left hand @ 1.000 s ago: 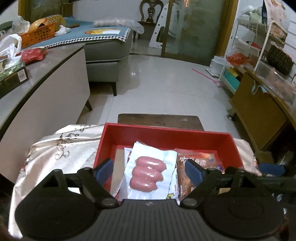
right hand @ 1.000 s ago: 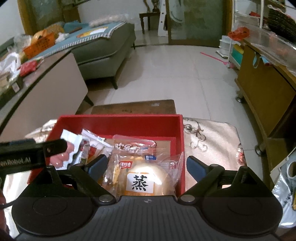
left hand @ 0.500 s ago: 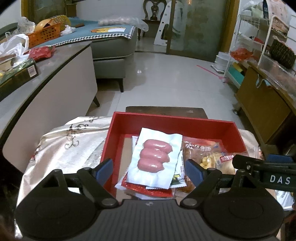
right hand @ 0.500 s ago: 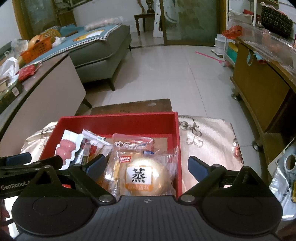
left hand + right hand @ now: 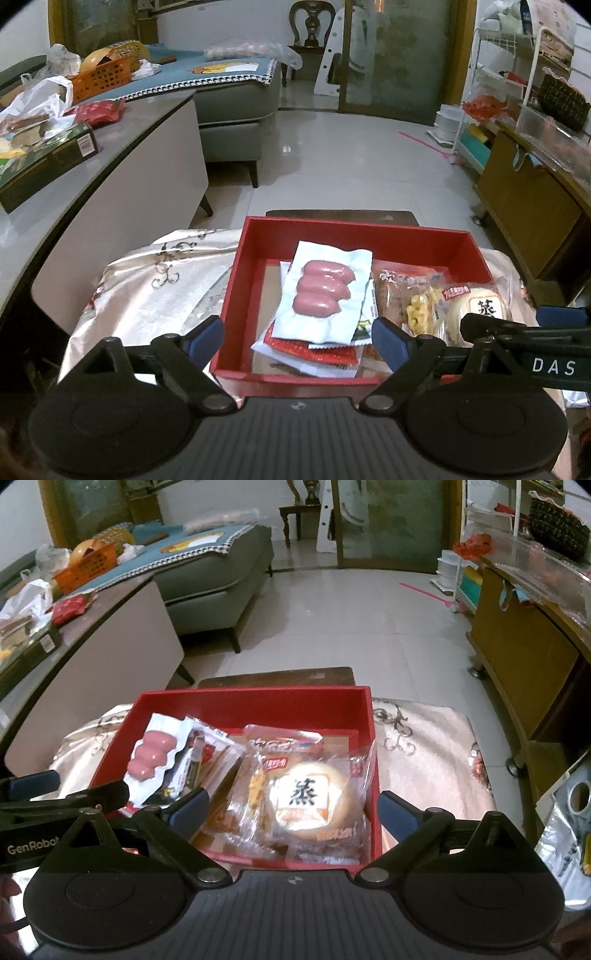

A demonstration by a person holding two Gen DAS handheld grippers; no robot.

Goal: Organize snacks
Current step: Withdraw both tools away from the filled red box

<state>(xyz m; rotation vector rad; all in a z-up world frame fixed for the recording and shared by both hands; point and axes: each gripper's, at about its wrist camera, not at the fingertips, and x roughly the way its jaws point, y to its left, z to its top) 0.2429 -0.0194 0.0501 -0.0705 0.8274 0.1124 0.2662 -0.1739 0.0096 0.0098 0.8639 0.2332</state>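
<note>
The sausage pack (image 5: 323, 291) hides most of the red packet (image 5: 314, 349) beneath it. The bun (image 5: 476, 306) is partly hidden behind the right tongs (image 5: 291, 808). Wrapper print is unreadable.

The red box (image 5: 236, 284) looked like matt card, its inner walls flat in colour, while the sausage pack (image 5: 325, 291) at mid-frame was smooth white plastic film with a dull sheen. Clear, crinkled cellophane wrapped the round bun (image 5: 310, 801) at lower centre of the right wrist view (its folds caught the light). The tablecloth (image 5: 155, 288) under the box was a satiny, shiny fabric with embroidered scrolls. Both grippers showed matt black plastic bodies with ribbed tops; the fingertips (image 5: 188, 808) wore blue, rubbery-looking pads. The floor (image 5: 351, 155) in the upper middle was glossy tile, and the cabinet (image 5: 517, 672) at right was brown wood.
</note>
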